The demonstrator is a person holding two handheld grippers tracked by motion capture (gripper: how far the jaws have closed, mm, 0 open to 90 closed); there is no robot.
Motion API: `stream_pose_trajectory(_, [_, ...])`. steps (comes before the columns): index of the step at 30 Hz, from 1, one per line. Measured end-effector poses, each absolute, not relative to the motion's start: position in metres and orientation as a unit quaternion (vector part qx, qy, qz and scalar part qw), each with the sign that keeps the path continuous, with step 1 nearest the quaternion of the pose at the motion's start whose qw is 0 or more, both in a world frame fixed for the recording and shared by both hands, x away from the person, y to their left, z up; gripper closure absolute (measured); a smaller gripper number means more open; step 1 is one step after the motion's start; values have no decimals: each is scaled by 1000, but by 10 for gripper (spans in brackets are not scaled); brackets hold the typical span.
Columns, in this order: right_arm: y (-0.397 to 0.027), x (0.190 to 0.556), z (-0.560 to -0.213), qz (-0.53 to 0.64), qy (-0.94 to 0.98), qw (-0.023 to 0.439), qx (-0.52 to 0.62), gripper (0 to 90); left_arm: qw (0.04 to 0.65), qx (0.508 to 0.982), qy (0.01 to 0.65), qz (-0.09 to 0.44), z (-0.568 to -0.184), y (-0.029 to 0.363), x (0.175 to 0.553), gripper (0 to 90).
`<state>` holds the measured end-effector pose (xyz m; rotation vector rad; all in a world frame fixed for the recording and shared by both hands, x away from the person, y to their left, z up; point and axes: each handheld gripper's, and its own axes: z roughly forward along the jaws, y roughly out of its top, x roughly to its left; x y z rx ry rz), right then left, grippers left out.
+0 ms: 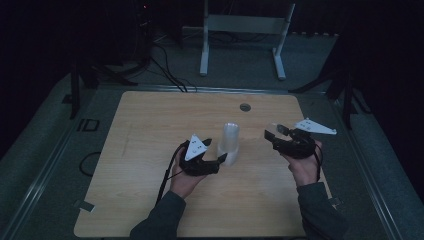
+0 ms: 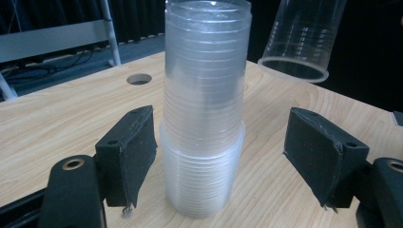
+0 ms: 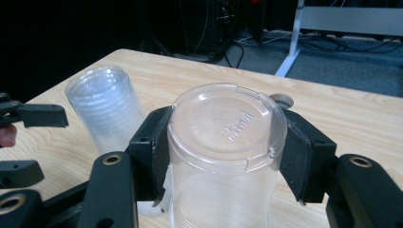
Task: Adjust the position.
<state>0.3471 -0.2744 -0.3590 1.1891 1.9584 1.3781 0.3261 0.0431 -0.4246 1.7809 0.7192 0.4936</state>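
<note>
Two tongs: left tongs (image 2: 223,156) spread around the cup stack (image 2: 205,109), pads clear; right tongs (image 3: 223,152) clamping a single cup (image 3: 225,142)
Stack: mid-worktop (image 1: 150,115)

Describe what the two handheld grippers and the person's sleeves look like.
Both the left gripper and the right gripper are black, each topped by a pale grey three-cornered plate and trailing a black cable. Their jaws are blocky, with dark fabric-like pads and brass-ringed holes behind them. The sleeves are dark grey, long and cuffed at the wrists.

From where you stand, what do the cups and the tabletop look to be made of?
Stack of cups and single cup: probably thin clear plastic, glossy, since you see through the ribbed walls. Table: pale wood-grain surface, matte; whether solid wood or laminate is unclear.
</note>
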Motion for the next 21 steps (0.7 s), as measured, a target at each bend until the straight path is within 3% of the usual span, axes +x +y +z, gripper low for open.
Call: stream_pose_trajectory(21, [-286,338,-393,495,704,210,463,413,554,756,280,208,-416,36,312,256])
